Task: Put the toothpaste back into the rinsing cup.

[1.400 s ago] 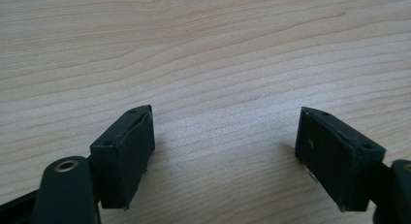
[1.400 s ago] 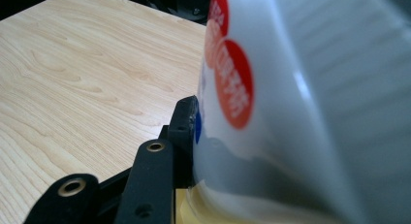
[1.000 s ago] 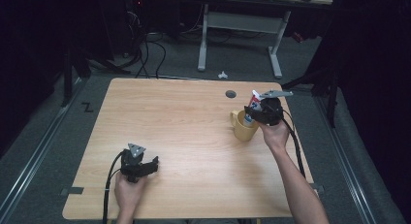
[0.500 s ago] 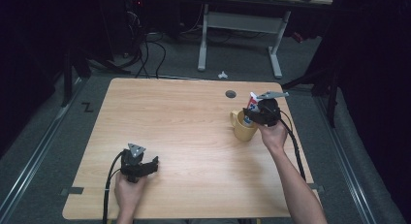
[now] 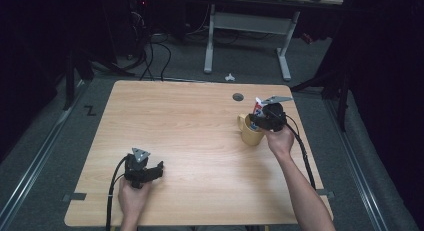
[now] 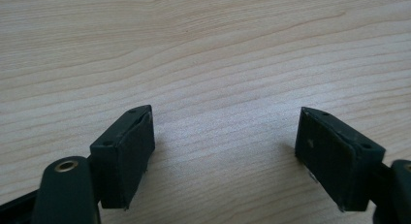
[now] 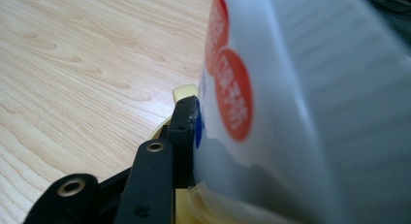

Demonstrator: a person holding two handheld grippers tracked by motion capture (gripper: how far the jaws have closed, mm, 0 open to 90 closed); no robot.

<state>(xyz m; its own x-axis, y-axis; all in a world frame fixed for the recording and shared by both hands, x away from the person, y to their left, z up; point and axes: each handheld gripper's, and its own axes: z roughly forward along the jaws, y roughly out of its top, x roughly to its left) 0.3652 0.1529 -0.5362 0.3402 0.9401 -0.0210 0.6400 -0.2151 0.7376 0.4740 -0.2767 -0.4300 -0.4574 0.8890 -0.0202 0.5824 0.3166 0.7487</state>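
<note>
The wooden surface (image 5: 190, 141) was the biggest thing in front of me. Most of it was bare, with a wide open stretch of wood across the middle and the far left. A small dark round hole (image 5: 238, 97) sat near its far edge.

My right arm reached up along the right side. My right hand-held gripper (image 5: 261, 117) was close to the right edge of the surface, with only a thin strip of wood between it and that edge. Its jaws were squeezed tight on a white tube (image 7: 291, 112) with red and blue marks. In the right gripper view, one black jaw pressed flat against the side of the tube. The tube's top stuck up above the gripper in the high view.

The yellow mug (image 5: 248, 132) stood right under that gripper, with its handle pointing left. The tube was at the mug's mouth, and I could not tell how deep it went in. To the left of the mug there was lots of free room.

My left hand-held gripper (image 5: 148, 171) was near the front edge, on the left, well apart from the mug. Its jaws stood wide open with nothing between them, just bare wood below.
</note>
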